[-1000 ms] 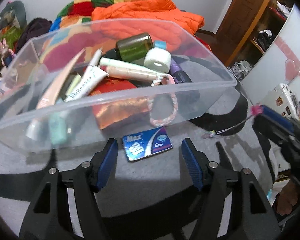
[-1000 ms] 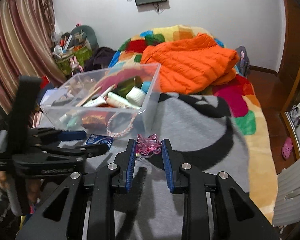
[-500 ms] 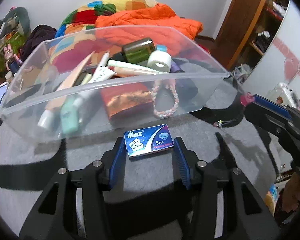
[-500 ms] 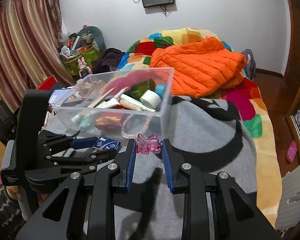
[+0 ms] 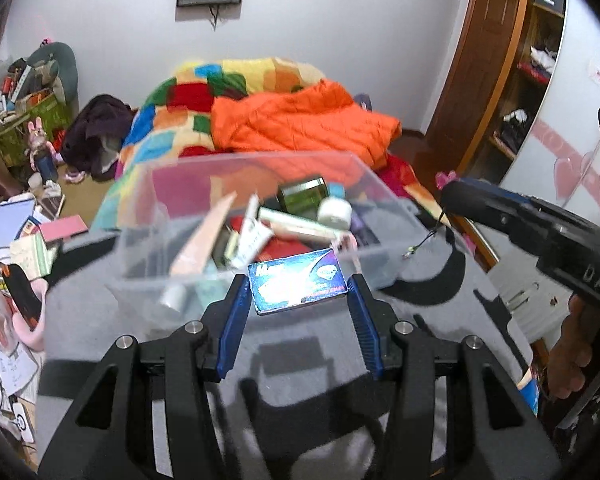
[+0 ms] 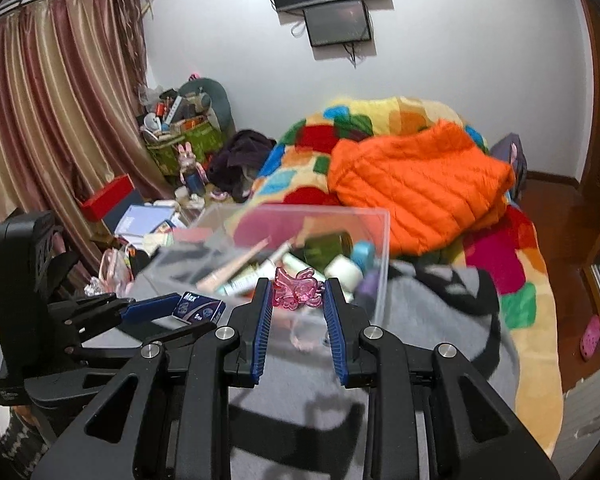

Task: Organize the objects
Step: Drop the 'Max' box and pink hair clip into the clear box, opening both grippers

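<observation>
My left gripper (image 5: pixel 298 284) is shut on a small blue "Max" box (image 5: pixel 296 281) and holds it lifted at the near rim of a clear plastic bin (image 5: pixel 172 188). The bin holds tubes, a dark green jar (image 5: pixel 302 196), a white roll (image 5: pixel 334 212) and other items. My right gripper (image 6: pixel 296 294) is shut on a pink translucent charm (image 6: pixel 298 289) and holds it raised at the bin's (image 6: pixel 380 248) near corner. The left gripper (image 6: pixel 168 310) with the blue box (image 6: pixel 198 307) shows at the left of the right wrist view. The right gripper (image 5: pixel 450 192) shows at the right of the left wrist view.
The bin stands on a grey and black blanket (image 5: pixel 308 336) on a bed. Behind it lie an orange puffer jacket (image 5: pixel 300 124) and a colourful patchwork blanket (image 6: pixel 312 140). Clutter, books and a red box (image 6: pixel 108 196) fill the floor at the left by the curtains.
My left gripper closed on the blue box and lifted it off the blanket toward the bin's rim. My right gripper rose with the pink charm toward the bin.
</observation>
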A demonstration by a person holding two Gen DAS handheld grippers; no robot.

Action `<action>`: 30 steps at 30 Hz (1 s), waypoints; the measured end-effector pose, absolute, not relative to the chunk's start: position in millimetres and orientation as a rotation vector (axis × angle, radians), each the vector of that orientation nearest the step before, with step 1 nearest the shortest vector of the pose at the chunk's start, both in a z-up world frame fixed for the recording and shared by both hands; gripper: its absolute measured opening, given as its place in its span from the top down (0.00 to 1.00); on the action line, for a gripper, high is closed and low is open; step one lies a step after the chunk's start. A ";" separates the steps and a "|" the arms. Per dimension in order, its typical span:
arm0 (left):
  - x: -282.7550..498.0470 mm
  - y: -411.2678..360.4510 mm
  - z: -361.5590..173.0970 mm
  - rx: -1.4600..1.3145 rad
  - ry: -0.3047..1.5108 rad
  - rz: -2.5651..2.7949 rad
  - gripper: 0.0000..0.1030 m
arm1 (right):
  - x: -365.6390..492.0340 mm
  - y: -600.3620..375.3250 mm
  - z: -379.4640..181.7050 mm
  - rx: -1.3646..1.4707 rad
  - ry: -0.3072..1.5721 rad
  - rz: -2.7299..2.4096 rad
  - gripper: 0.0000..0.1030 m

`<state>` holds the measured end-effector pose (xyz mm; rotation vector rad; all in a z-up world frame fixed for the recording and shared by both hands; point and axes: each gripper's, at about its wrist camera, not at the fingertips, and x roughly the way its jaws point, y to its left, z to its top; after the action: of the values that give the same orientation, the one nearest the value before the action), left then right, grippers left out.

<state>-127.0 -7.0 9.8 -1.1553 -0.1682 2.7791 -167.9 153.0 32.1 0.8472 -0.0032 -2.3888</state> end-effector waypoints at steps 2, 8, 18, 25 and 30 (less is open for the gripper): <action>-127.5 -14.3 17.0 -1.128 -0.175 2.797 0.52 | -168.7 149.3 42.6 0.817 -0.005 -2.395 0.77; -137.1 -35.3 34.5 -1.080 -0.178 2.845 0.52 | -175.1 135.6 68.2 0.726 0.001 -2.418 0.77; -170.7 -39.3 13.3 -1.173 -0.158 2.835 0.52 | -212.2 112.2 15.7 0.928 0.057 -2.358 0.77; -176.1 -39.6 -6.9 -1.246 -0.176 2.800 0.52 | -232.4 111.8 -39.4 1.125 0.099 -2.312 0.76; -171.0 -39.4 -5.8 -1.242 -0.189 2.795 0.45 | -230.0 117.5 -32.2 1.111 0.071 -2.306 0.69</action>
<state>-171.0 -39.4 -5.8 -1.2422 -0.1893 2.7948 -230.0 117.5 -32.2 1.1107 0.0714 -2.3062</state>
